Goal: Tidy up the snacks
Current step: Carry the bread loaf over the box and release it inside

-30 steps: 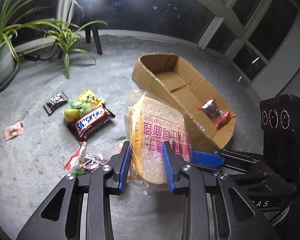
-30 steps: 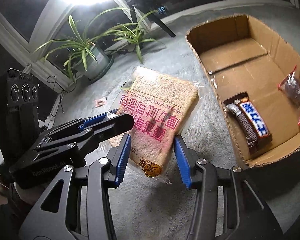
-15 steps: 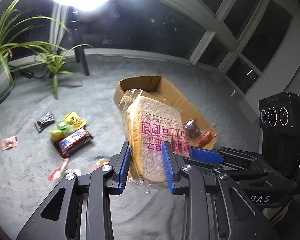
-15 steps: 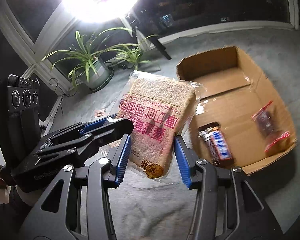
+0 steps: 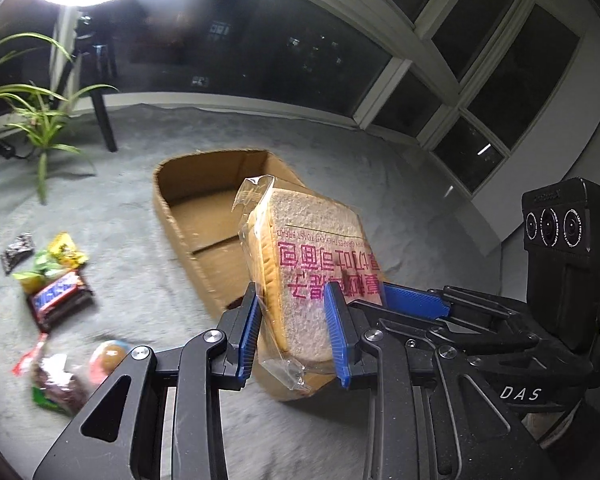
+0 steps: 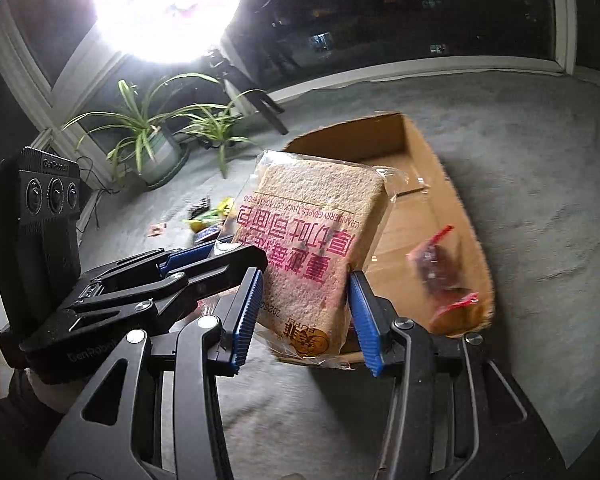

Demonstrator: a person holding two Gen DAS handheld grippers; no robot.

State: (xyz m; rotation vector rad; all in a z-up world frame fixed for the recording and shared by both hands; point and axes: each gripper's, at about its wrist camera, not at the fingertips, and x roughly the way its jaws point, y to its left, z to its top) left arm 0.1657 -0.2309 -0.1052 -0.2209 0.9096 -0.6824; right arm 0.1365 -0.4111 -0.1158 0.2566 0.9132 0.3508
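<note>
While both tools clamp it, the bagged bread [image 5: 308, 276] shows pink print.

Both wrist views close, angled down; share bread bag [image 5: 308, 280], box [image 6: 432, 208].

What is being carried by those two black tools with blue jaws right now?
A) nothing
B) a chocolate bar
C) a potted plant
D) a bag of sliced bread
D: both the left gripper and the right gripper have their blue jaws pressed on the bag of sliced bread, holding it up in front of the cardboard box.
</note>
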